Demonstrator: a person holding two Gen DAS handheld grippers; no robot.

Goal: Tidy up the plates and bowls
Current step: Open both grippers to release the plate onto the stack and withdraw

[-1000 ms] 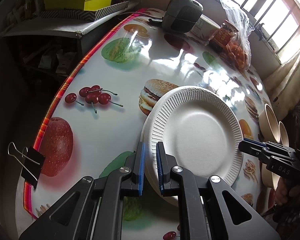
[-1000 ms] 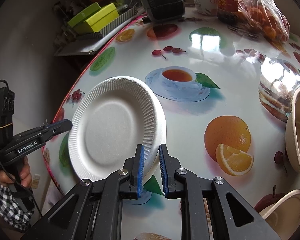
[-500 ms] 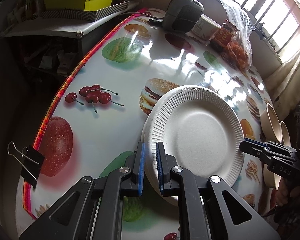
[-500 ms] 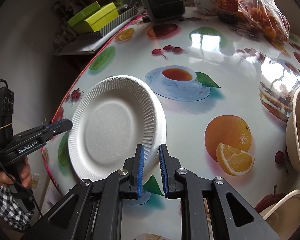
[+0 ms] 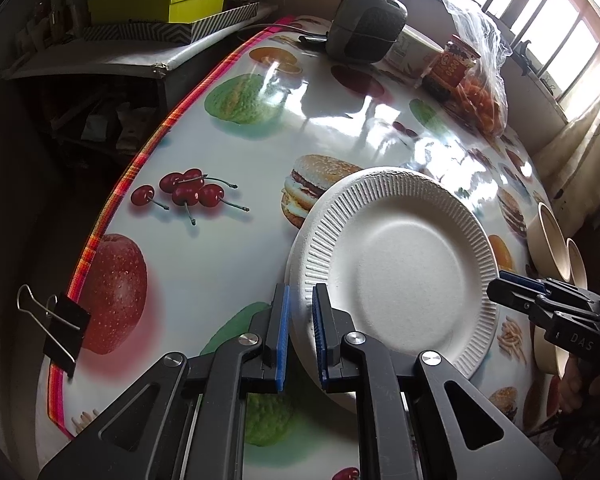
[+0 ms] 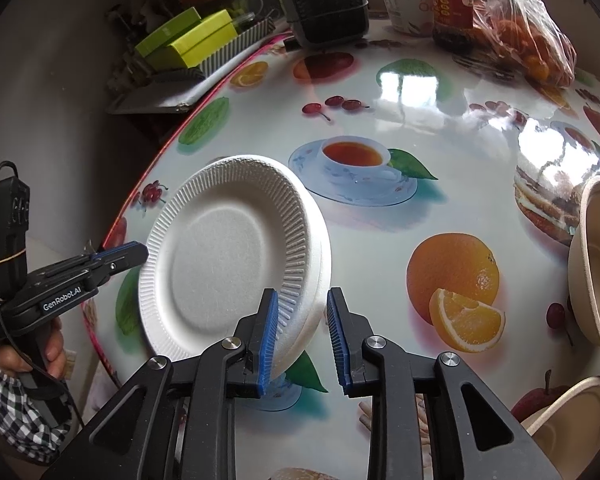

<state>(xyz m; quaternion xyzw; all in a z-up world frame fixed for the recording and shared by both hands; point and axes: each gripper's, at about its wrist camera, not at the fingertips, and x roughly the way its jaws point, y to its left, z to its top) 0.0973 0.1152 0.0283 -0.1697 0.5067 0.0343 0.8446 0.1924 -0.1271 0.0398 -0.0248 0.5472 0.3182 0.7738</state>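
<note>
Plates (image 6: pixel 236 256) stacked two, left gripper (image 5: pixel 300 334) clamping rim, right gripper (image 6: pixel 302 336) opening, three bowls (image 6: pixel 592 264).

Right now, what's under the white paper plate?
A second plate rim shows right beneath the top paper plate, so it sits on a stack. Below lies the printed tablecloth, its burger picture partly covered. How many plates are stacked cannot be told.

Right gripper (image 6: pixel 302 332) jaws now wider.
</note>
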